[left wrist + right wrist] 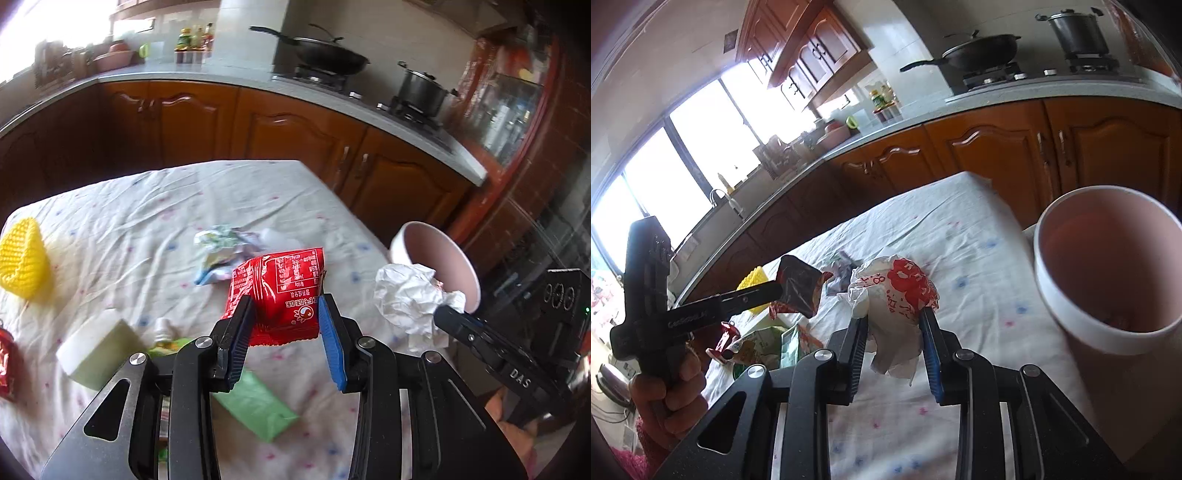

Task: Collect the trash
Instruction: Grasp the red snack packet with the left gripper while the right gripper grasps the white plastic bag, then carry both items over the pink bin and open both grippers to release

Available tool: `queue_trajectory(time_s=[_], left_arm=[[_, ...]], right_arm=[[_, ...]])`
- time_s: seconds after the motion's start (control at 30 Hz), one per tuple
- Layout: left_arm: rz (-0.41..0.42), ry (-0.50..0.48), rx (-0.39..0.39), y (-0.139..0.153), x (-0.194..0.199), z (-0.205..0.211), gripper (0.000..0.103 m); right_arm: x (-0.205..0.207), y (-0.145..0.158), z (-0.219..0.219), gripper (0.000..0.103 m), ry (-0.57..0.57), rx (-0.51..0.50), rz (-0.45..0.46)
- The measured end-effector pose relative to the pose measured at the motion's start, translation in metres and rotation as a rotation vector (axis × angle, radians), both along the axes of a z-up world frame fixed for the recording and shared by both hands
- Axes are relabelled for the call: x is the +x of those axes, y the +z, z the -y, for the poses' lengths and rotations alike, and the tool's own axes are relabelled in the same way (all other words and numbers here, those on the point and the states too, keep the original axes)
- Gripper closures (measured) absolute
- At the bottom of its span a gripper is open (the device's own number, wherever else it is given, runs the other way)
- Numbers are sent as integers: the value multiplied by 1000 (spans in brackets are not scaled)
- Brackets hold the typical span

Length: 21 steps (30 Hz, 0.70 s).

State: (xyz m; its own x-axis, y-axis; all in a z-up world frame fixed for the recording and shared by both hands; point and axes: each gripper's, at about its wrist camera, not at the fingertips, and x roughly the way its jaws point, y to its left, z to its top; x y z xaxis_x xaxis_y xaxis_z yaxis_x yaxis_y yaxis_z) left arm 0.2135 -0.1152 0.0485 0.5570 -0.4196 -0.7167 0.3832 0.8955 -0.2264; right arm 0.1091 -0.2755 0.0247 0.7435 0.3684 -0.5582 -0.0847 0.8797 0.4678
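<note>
Left hand-held gripper (286,314) pinches red packet (280,295); right hand-held gripper (894,332) pinches crumpled wrapper (894,295).

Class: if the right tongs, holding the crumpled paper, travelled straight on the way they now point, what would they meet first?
Probably the tablecloth just beyond the crumpled paper; the pink bin sits off to the right, though depth is unclear.

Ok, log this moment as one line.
left gripper: shut on red packet | right gripper: shut on crumpled paper | bin: beside table
</note>
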Motion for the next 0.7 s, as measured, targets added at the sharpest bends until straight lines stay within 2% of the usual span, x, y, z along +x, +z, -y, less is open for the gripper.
queue_trajectory(time_s=[0.7], left_arm=[[-2, -161, -30, 7, -9, 93, 69]], right_arm=[[-39, 13, 78, 74, -187, -16, 18]])
